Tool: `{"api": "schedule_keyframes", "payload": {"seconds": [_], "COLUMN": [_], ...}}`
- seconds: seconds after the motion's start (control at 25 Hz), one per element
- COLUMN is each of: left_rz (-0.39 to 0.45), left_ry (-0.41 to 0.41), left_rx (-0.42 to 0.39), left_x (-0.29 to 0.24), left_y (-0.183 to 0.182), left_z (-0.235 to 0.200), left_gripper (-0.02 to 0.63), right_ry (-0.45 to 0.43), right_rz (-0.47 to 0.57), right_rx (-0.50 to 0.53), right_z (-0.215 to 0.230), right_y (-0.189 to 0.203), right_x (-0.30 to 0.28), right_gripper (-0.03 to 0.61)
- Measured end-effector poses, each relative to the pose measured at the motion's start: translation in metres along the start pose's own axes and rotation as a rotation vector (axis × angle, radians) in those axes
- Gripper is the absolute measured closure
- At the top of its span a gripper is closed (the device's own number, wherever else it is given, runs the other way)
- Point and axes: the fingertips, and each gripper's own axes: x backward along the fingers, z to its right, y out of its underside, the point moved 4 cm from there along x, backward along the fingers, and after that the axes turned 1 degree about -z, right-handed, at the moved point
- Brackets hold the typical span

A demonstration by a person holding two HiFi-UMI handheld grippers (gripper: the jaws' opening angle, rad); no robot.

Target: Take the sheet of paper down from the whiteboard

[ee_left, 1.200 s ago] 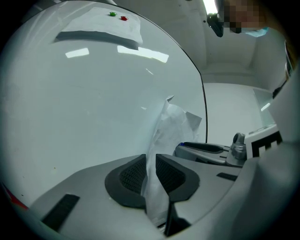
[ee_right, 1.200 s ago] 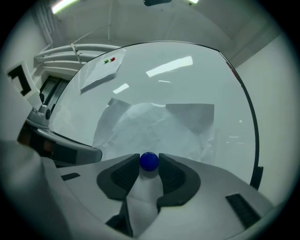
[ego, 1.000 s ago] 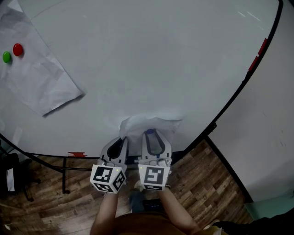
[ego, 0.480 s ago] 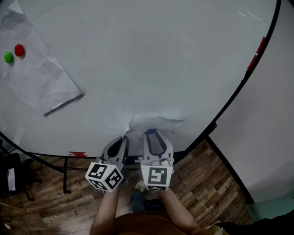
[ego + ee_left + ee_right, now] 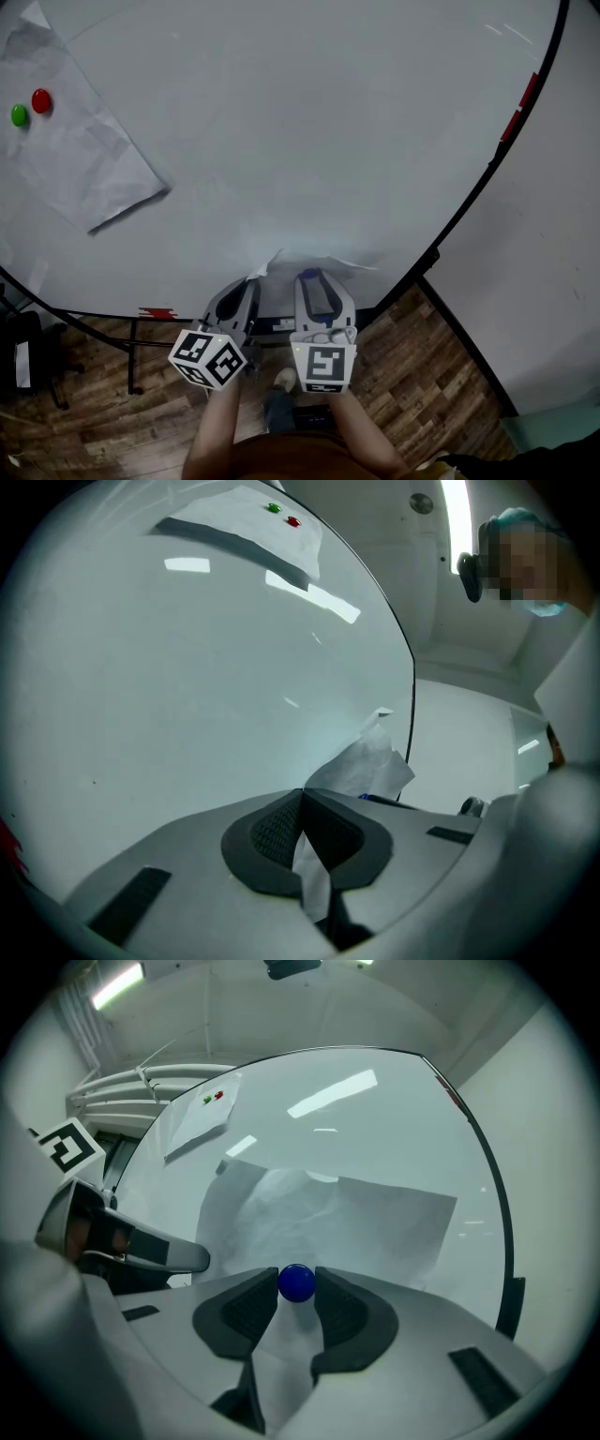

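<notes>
Left tongs (image 5: 301, 797) clamped shut on paper (image 5: 375, 1222) edge, low on whiteboard (image 5: 309, 122). Right tongs (image 5: 298, 1290) pinch blue magnet (image 5: 297, 1282) over it. Risk: paper tears if pulled while the magnet pins it.

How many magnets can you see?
3. A green magnet and a red magnet sit on the pinned sheet at the upper left of the whiteboard; the right gripper holds a blue magnet. Others may be hidden.
</notes>
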Motion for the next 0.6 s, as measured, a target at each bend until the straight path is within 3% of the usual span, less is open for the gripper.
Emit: {"api": "schedule_keyframes", "payload": {"seconds": [0.6], "left_rz": [0.029], "left_ry": [-0.038], "left_rx": [0.049], "left_x": [0.026], "left_y": [-0.007], "left_z": [-0.008], "left_gripper": [0.591], "right_ry": [0.038], "right_rz": [-0.005], "right_rx": [0.004], "right_z": [0.013], "right_y": [0.004], "right_x": [0.016], "right_gripper": [0.442]}}
